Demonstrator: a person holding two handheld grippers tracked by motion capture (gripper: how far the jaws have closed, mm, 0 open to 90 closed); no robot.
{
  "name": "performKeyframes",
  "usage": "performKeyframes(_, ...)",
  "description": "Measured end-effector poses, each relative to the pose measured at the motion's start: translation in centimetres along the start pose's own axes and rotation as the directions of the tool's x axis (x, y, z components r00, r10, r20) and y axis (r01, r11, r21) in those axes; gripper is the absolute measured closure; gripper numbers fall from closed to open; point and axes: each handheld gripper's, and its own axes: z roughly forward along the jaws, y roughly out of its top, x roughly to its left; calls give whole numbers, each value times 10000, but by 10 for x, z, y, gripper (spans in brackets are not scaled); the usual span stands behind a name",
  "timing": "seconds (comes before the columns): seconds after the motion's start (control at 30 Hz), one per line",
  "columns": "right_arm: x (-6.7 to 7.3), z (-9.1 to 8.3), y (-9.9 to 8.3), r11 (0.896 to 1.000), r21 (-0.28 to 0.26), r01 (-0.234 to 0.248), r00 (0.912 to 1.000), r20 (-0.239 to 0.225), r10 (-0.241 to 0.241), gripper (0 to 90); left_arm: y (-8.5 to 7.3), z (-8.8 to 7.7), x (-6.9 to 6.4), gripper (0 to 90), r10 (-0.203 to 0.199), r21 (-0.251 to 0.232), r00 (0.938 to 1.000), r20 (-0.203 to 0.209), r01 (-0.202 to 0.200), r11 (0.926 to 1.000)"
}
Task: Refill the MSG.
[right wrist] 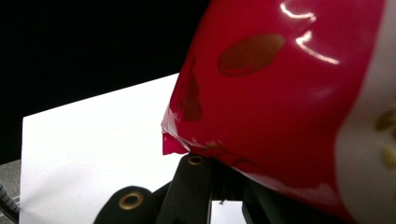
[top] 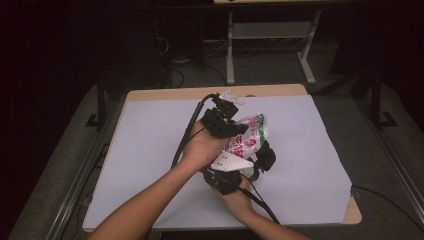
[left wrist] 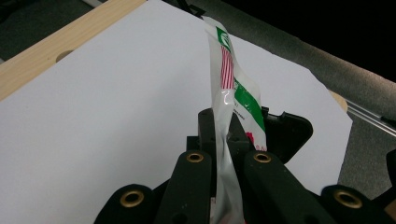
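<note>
— From above, what lies between the two hands?
— A plastic packet (top: 248, 136), white with red and green print, is held over the white sheet (top: 150, 150) on the table (top: 260, 90). The left gripper (top: 235, 125) bites it from the far side, the right gripper (top: 252, 167) from the near side.
— And the left gripper view?
— It adds the grip itself: the packet's thin edge (left wrist: 229, 112) rises upright from between the two black fingers (left wrist: 191, 186), which are clamped together on it, the other gripper (left wrist: 285, 130) just behind.
— The right gripper view?
— Up close, the packet's red face (right wrist: 280, 93) bulges just above the fingers (right wrist: 191, 186); they are closed on its lower edge.
</note>
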Motion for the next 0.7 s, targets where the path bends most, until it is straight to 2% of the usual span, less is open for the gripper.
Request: performKeyframes(0.7,0,-1,1,9998,-170,-135,9999,-97,133,900,2,2,-4,900,35,59,10000,-72,-35,10000)
